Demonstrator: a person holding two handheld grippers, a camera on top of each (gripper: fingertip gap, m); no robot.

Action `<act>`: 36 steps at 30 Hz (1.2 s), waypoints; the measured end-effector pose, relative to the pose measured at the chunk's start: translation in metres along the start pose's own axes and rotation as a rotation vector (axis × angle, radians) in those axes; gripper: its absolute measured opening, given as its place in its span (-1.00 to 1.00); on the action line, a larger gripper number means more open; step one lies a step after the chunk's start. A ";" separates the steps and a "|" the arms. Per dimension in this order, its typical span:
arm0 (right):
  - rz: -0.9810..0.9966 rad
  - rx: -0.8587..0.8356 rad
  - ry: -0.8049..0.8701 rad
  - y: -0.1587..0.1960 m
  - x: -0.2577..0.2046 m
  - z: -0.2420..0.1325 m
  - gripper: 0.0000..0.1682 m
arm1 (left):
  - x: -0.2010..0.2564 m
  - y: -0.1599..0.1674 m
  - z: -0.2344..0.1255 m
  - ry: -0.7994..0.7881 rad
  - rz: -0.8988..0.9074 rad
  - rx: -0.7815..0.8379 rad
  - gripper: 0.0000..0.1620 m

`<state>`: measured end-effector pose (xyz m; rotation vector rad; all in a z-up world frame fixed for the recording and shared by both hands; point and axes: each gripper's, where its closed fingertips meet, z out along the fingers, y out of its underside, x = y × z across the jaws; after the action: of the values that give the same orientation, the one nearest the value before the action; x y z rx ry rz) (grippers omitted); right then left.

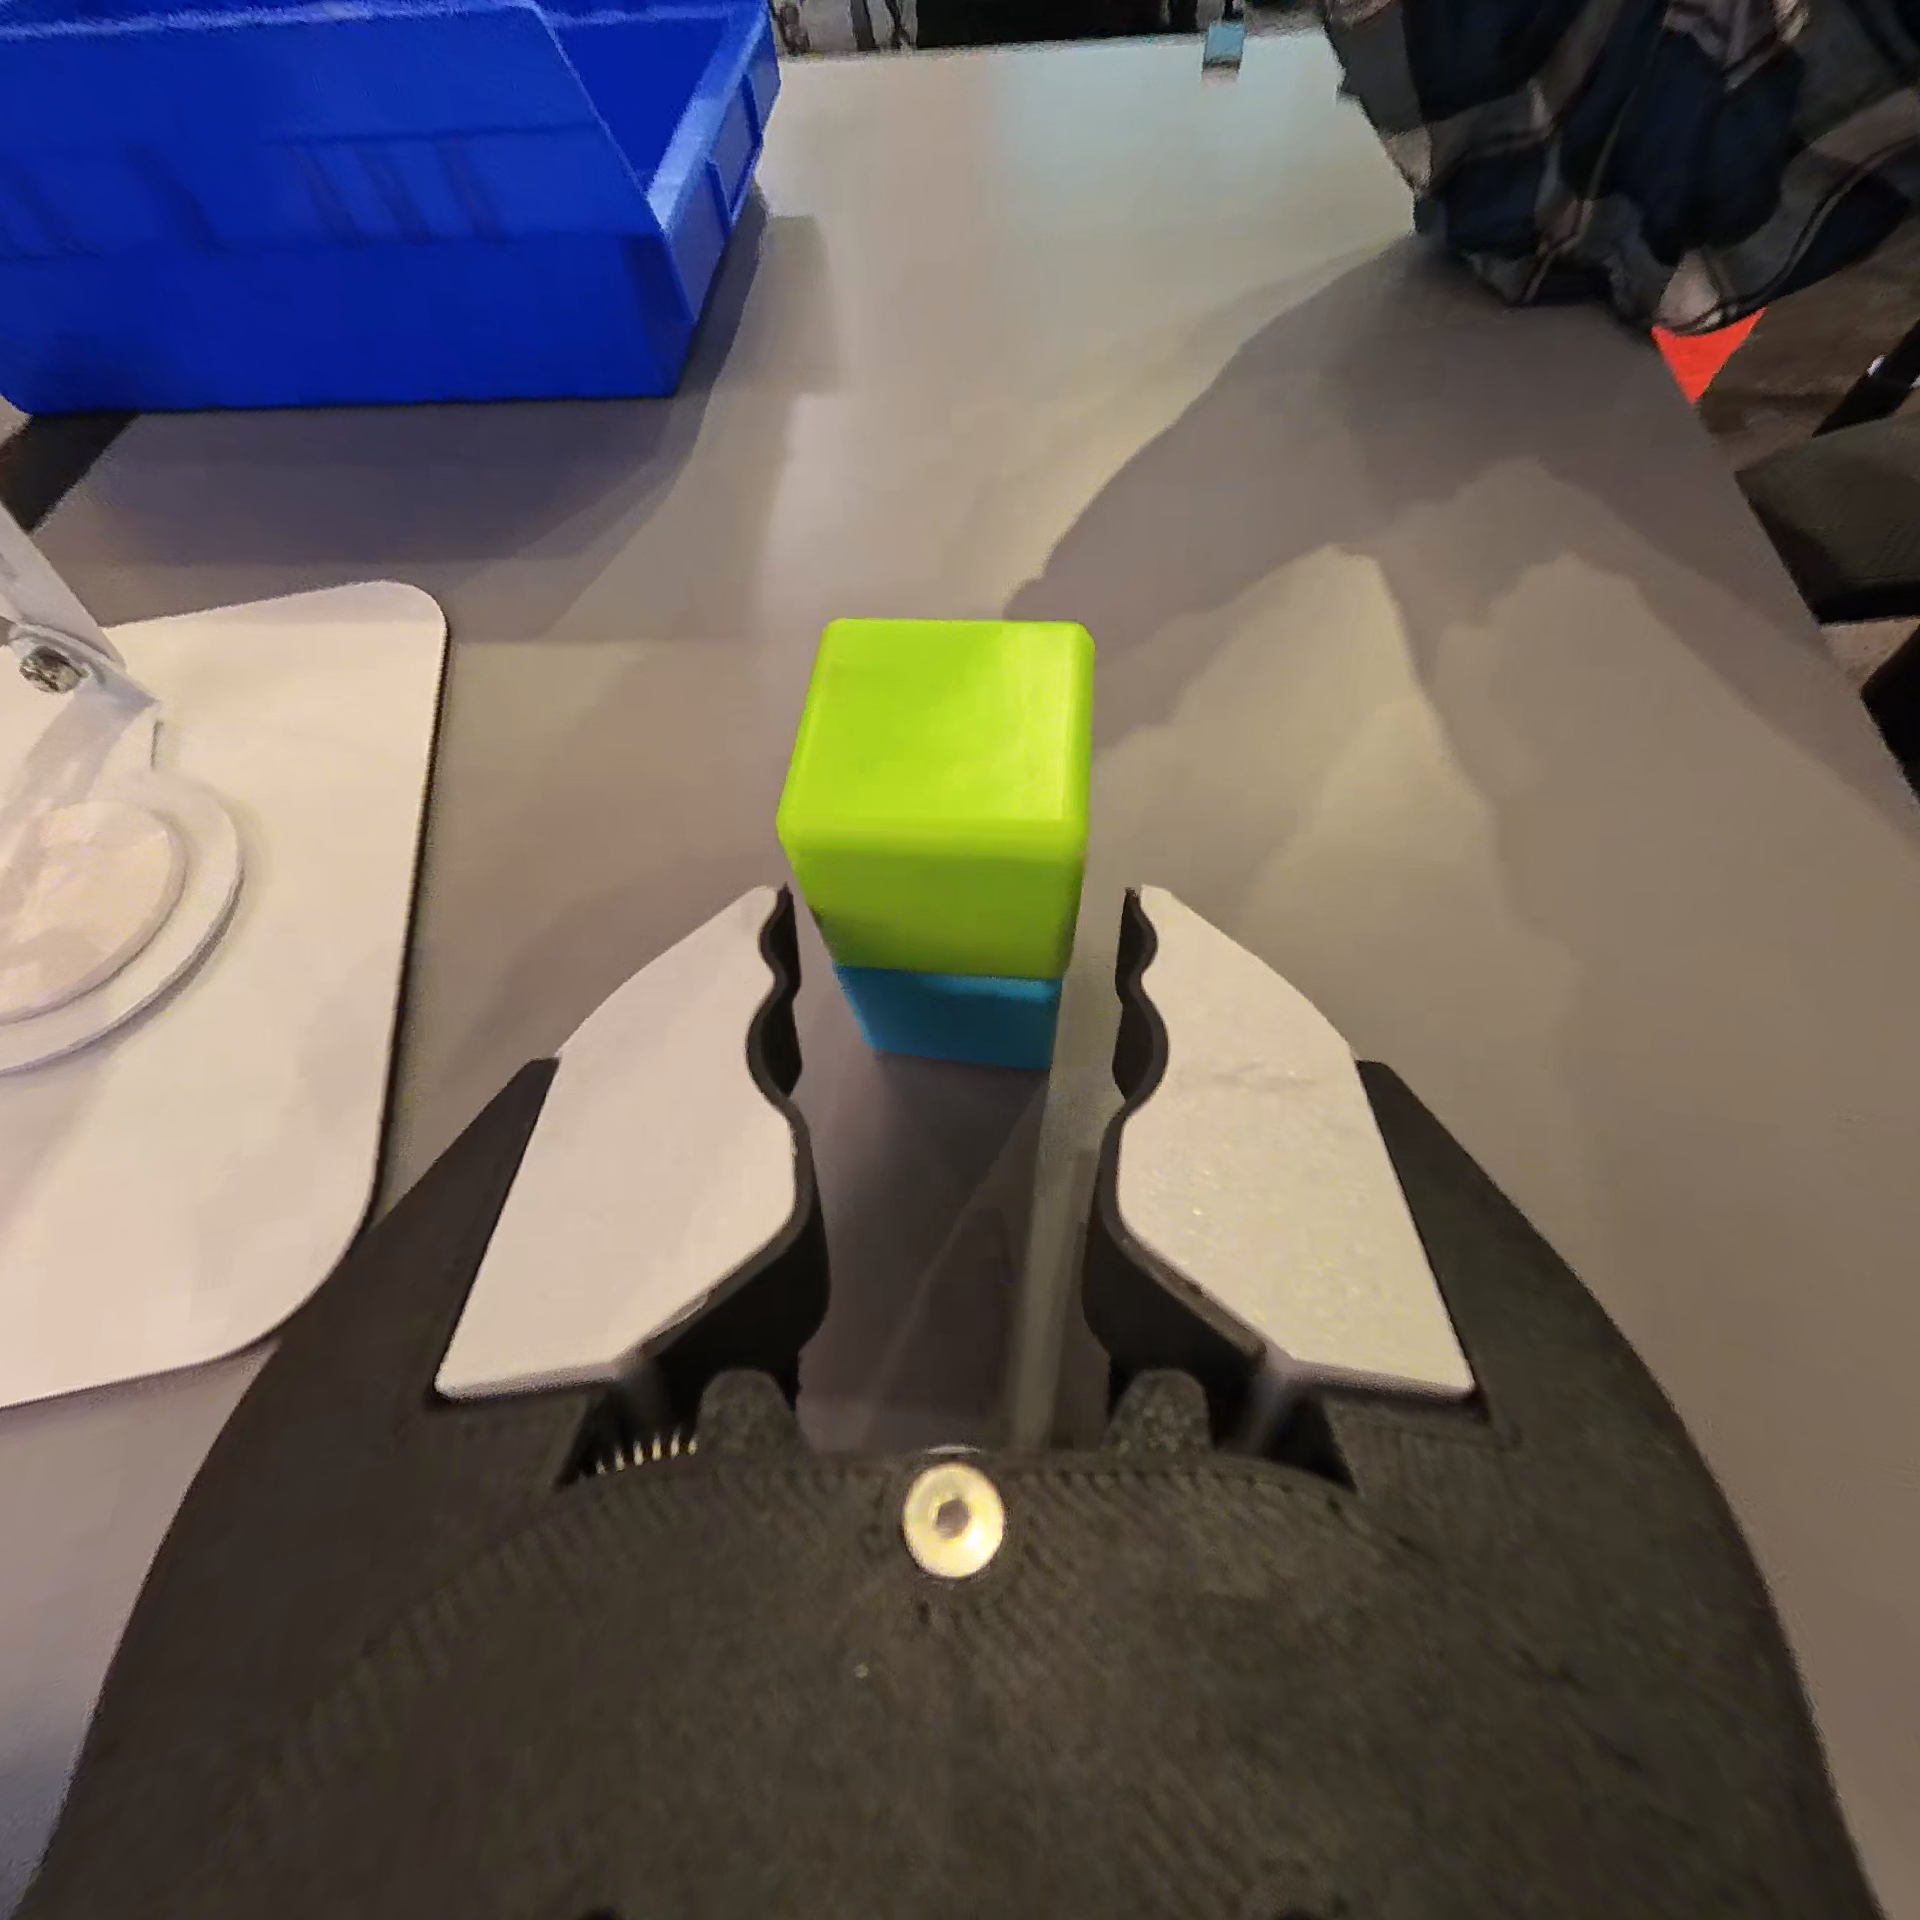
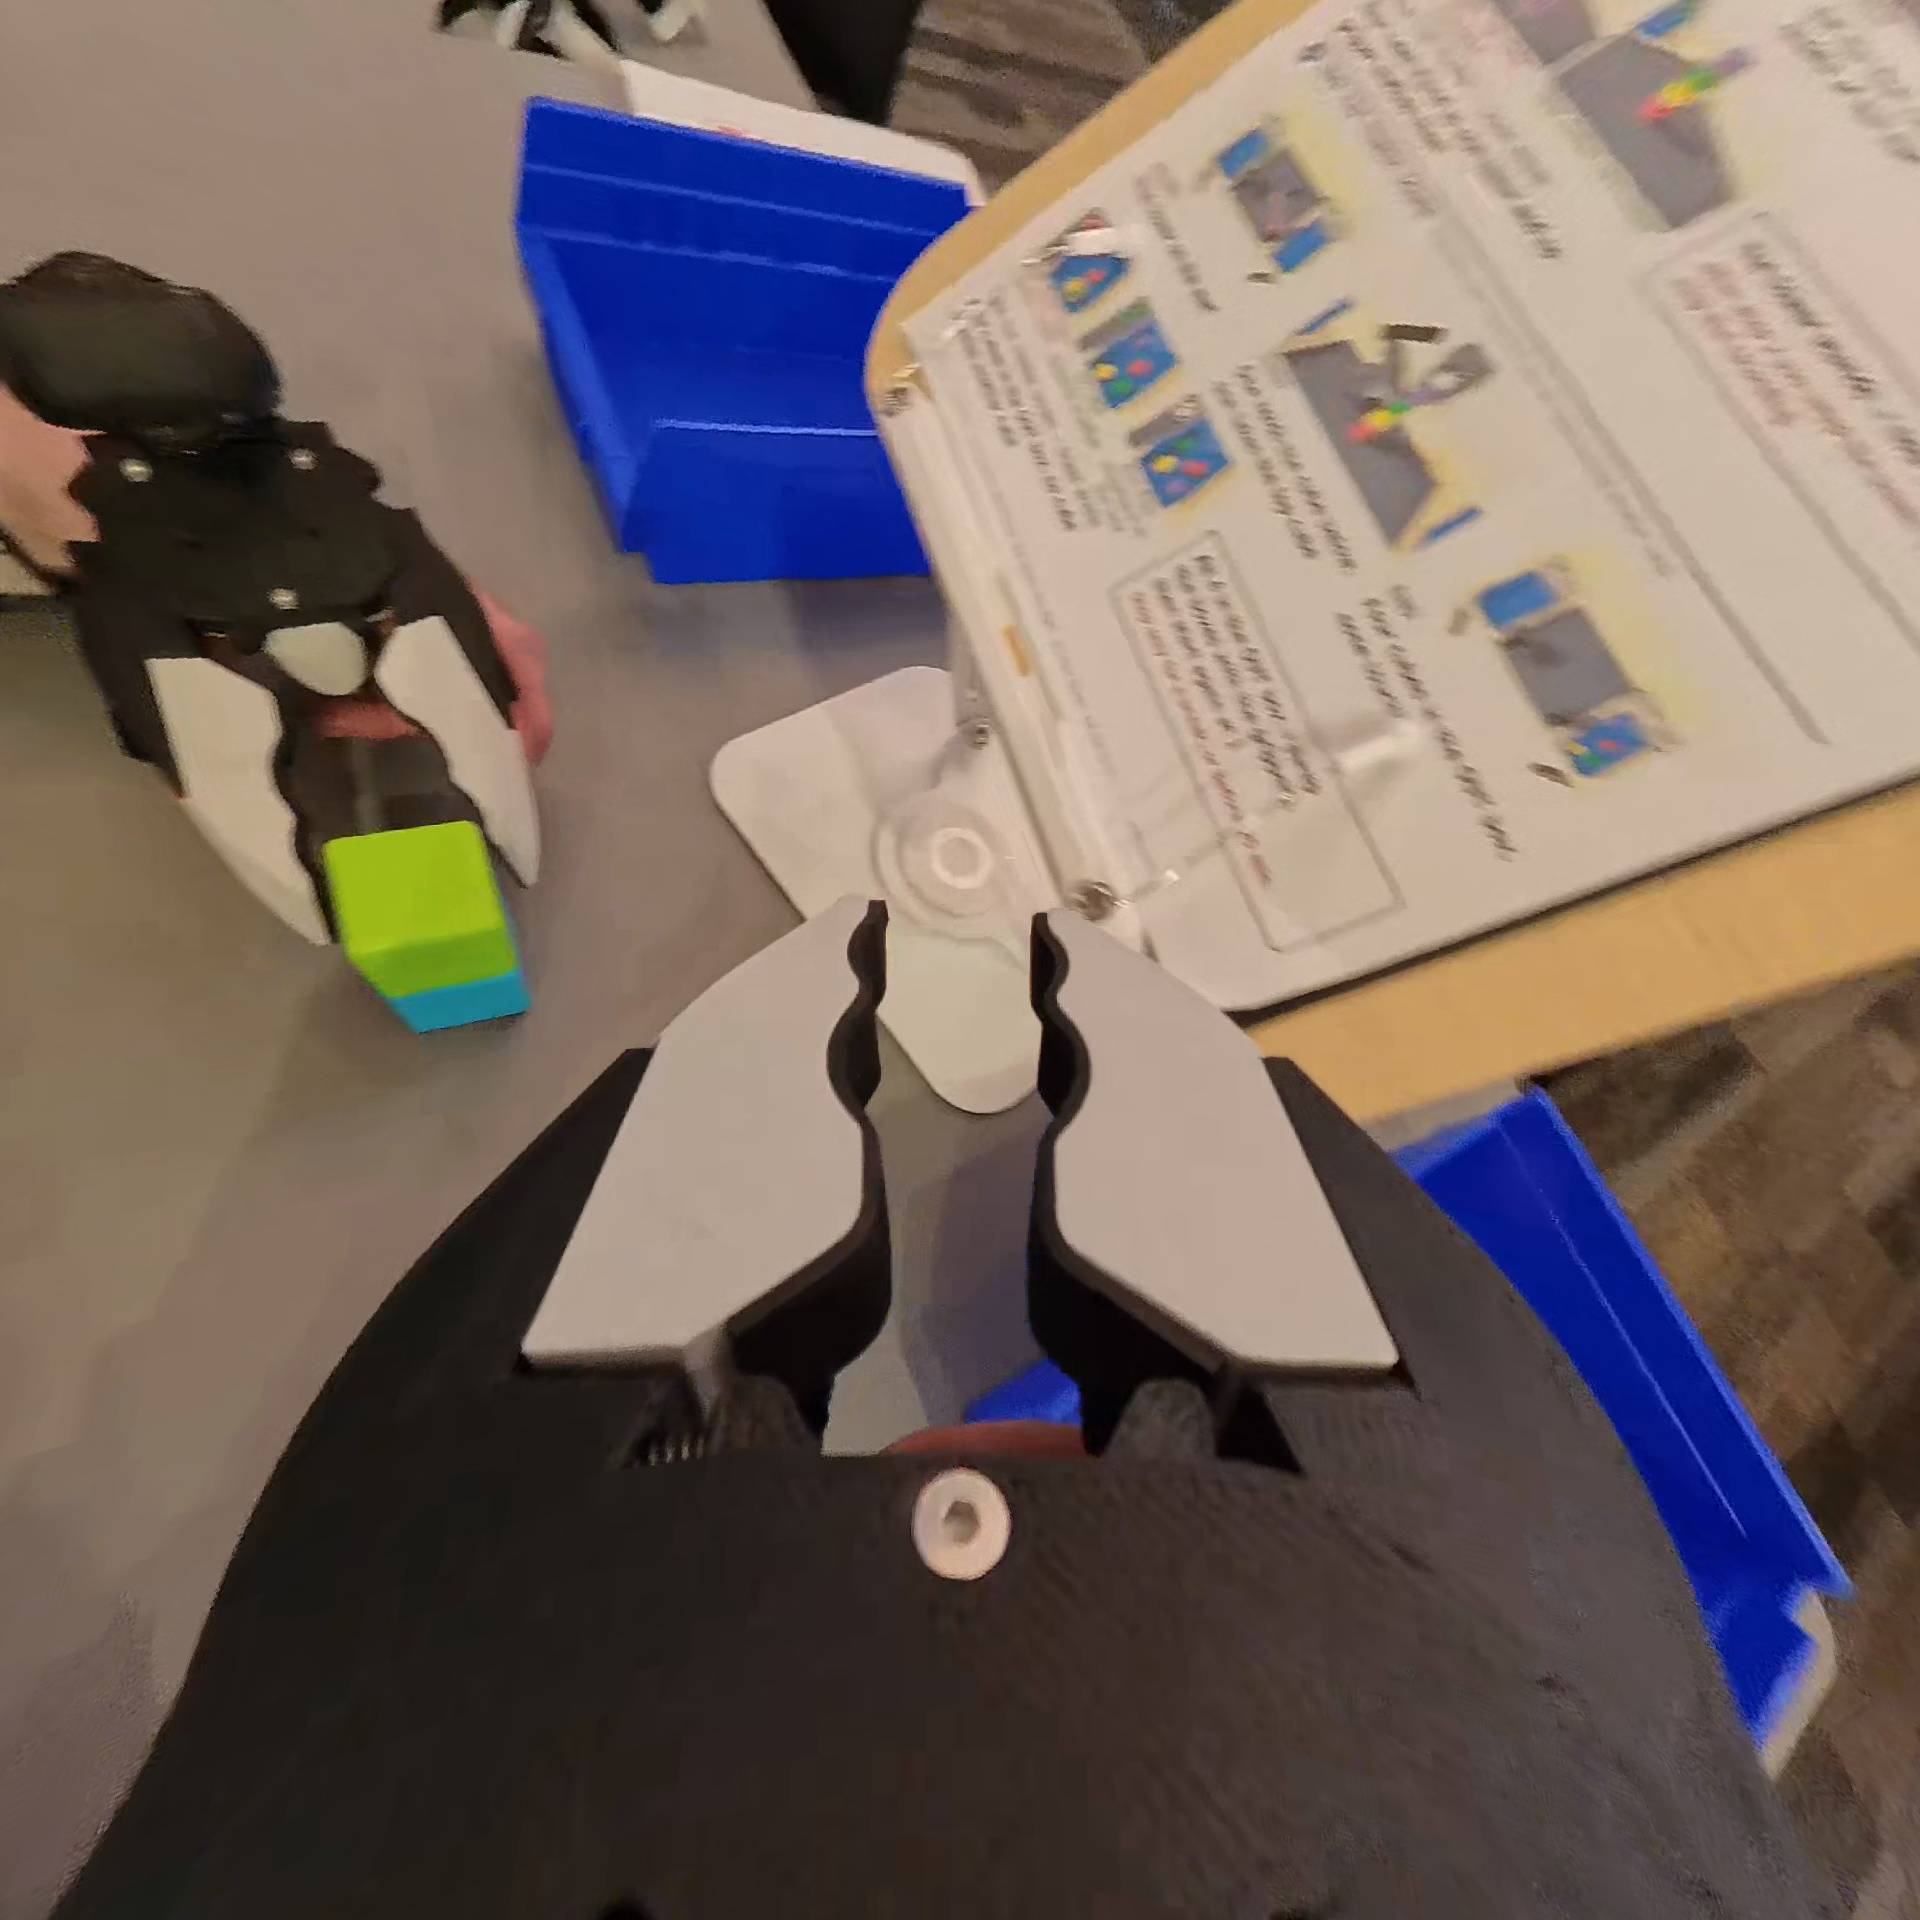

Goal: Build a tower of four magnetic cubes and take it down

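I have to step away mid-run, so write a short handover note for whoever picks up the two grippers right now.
Left gripper: open, fingertips flanking the green cube; not visibly clamped on it.
Right gripper: open and empty, above the white stand base, away from the stack.
Cubes: green cube sits on the blue cube on the grey table. No other cubes in view; blue bin is behind the stack.
Done: two cubes stacked.
Left: whether this is build-up or take-down cannot be told from the pictures.
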<state>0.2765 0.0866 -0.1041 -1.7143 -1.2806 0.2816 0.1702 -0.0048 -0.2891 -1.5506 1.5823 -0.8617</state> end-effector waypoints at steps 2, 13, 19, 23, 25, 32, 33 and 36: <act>-0.027 -0.012 -0.065 -0.003 -0.020 0.012 -0.68 | 0.002 0.005 0.004 0.002 0.012 -0.040 -0.29; -0.156 -0.205 -0.352 0.023 -0.117 0.075 -0.59 | 0.000 0.016 0.013 -0.011 0.015 -0.135 -0.38; -0.186 -0.255 -0.418 0.035 -0.137 0.086 -0.54 | 0.000 0.016 0.013 -0.010 0.010 -0.133 -0.39; -0.185 -0.243 -0.423 0.032 -0.139 0.085 -0.55 | 0.001 0.014 0.014 -0.003 0.013 -0.127 -0.36; -0.184 -0.242 -0.424 0.032 -0.138 0.085 -0.55 | 0.001 0.015 0.015 -0.003 0.017 -0.137 -0.35; -0.199 -0.260 -0.454 0.036 -0.150 0.088 -0.52 | 0.003 0.014 0.019 0.005 0.027 -0.143 -0.40; -0.202 -0.262 -0.461 0.036 -0.152 0.088 -0.51 | 0.002 0.014 0.019 0.006 0.026 -0.143 -0.40; -0.214 -0.276 -0.488 0.040 -0.160 0.090 -0.45 | 0.002 0.014 0.019 0.006 0.026 -0.144 -0.40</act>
<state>0.1741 0.0001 -0.2357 -1.7775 -1.9209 0.4296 0.1798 -0.0060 -0.3106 -1.6240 1.6968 -0.7529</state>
